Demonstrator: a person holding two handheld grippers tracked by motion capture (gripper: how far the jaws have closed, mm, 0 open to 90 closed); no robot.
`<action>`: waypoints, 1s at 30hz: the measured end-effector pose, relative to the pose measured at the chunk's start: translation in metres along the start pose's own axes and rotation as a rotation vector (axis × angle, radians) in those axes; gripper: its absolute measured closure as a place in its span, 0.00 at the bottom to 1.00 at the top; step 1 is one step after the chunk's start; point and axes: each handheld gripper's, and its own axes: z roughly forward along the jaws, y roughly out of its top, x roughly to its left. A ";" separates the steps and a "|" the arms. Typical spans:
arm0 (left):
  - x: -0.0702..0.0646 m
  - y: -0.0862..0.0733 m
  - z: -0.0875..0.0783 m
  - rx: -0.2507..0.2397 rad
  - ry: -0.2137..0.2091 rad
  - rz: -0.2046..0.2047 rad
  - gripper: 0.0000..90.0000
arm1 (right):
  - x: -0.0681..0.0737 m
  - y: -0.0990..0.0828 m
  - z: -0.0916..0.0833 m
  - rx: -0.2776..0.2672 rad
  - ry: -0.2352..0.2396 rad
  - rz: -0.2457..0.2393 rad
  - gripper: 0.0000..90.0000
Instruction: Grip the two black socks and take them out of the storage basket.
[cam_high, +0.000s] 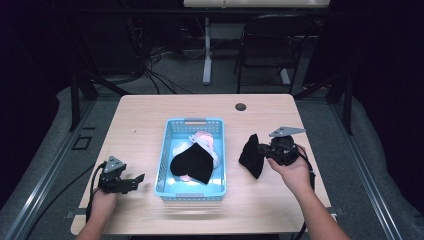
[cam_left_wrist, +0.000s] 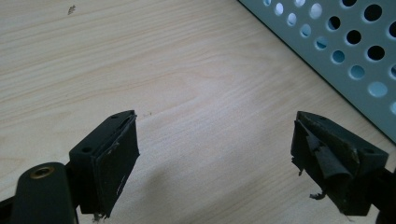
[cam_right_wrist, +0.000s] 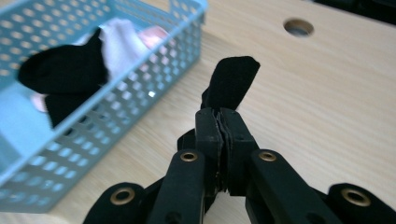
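Observation:
A black sock (cam_high: 251, 155) hangs to the right of the blue basket (cam_high: 165, 150), pinched by my right gripper (cam_high: 261, 148), which is shut on it. In the right gripper view the sock (cam_right_wrist: 231, 81) sticks up past the closed jaws of my right gripper (cam_right_wrist: 219, 116). Inside the basket lies another black sock (cam_high: 194, 164) on top of white and pink socks (cam_high: 202, 141). My left gripper (cam_high: 138, 178) rests low over the table left of the basket, open with nothing between its fingers (cam_left_wrist: 116, 158).
The wooden table (cam_high: 140, 117) has a round cable hole (cam_high: 241, 107) near its far edge. A chair (cam_high: 272, 40) and cables stand on the floor beyond. The basket wall (cam_left_wrist: 345, 51) is close to the left gripper's right side.

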 end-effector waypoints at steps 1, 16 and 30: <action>0.000 0.000 0.000 0.001 0.000 0.001 0.17 | -0.004 -0.005 0.002 0.012 -0.010 0.016 0.97; 0.000 0.001 0.001 0.007 0.000 0.003 0.17 | -0.044 -0.061 0.018 0.040 -0.080 0.201 0.90; 0.000 0.001 0.000 0.001 -0.003 -0.002 0.17 | -0.042 -0.065 0.016 0.017 -0.130 0.202 0.69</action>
